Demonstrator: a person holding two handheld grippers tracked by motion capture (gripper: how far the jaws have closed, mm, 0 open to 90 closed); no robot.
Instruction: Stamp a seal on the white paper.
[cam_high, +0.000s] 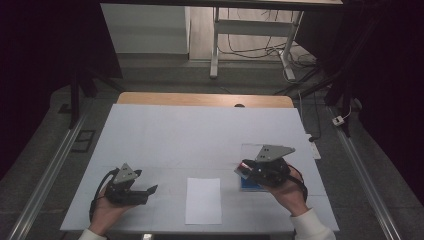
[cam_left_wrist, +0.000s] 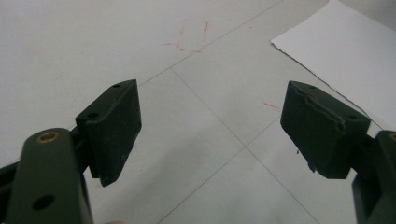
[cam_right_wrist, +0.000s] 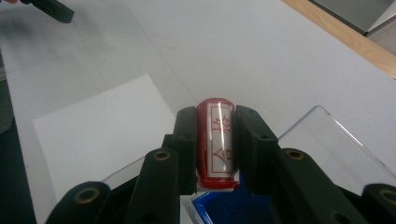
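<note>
The right gripper (cam_right_wrist: 215, 149) is clenched on a red stamp (cam_right_wrist: 215, 140), its carved face with red characters turned up toward the camera. Just beneath the jaws sits a blue ink pad (cam_right_wrist: 233, 210) in a clear open case (cam_right_wrist: 327, 140). A white sheet of paper (cam_high: 203, 200) lies to the gripper's left, apparently unmarked. The left gripper (cam_left_wrist: 210, 130) rests with jaws wide apart and nothing between them, the paper's corner just beyond its right jaw. Judging by this, the stamp is picked up and perhaps inked; pressing it on the paper remains.
</note>
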